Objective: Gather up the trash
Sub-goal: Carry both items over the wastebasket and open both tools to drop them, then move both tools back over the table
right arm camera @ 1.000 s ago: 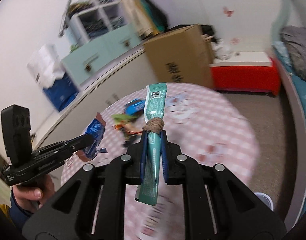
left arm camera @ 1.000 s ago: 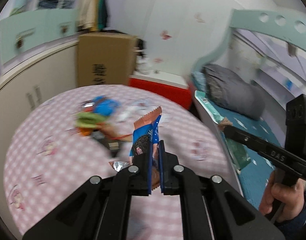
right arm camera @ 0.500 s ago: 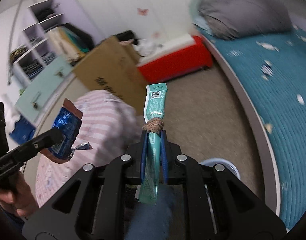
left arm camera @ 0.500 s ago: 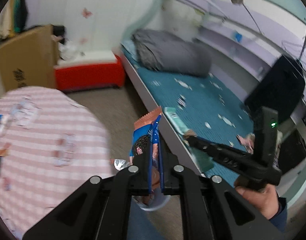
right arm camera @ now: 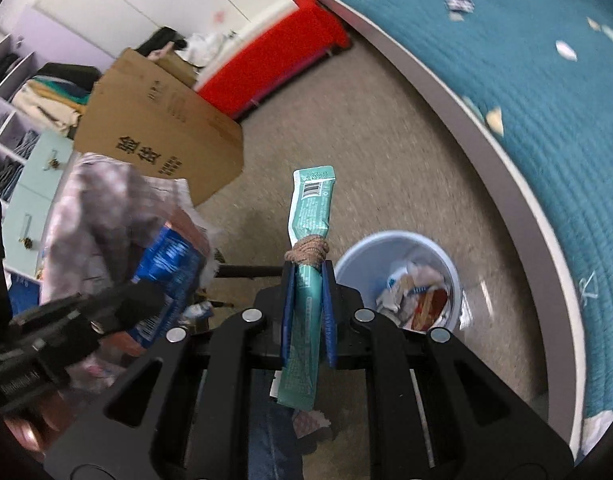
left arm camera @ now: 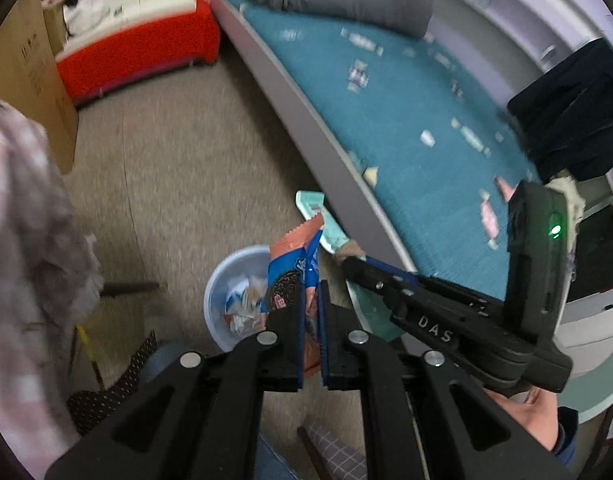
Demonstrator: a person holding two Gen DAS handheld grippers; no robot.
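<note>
Two grippers hung over a round pale bin (right arm camera: 450,268) of crumpled wrappers on speckled beige carpet. Left gripper (left arm camera: 311,292) was clamped on a glossy blue-and-orange cookie wrapper (left arm camera: 292,276); right gripper (right arm camera: 308,270) pinched a flat teal sachet (right arm camera: 309,216). Teal quilted bed (right arm camera: 526,80) alongside; cardboard box (right arm camera: 154,140) behind.

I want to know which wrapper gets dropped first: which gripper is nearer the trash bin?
Hard to call. The left gripper sits at the trash bin's right rim; the right gripper sits just left of it.

Open floor around bin (right arm camera: 398,240); bed (right arm camera: 506,80) seemingly close.
</note>
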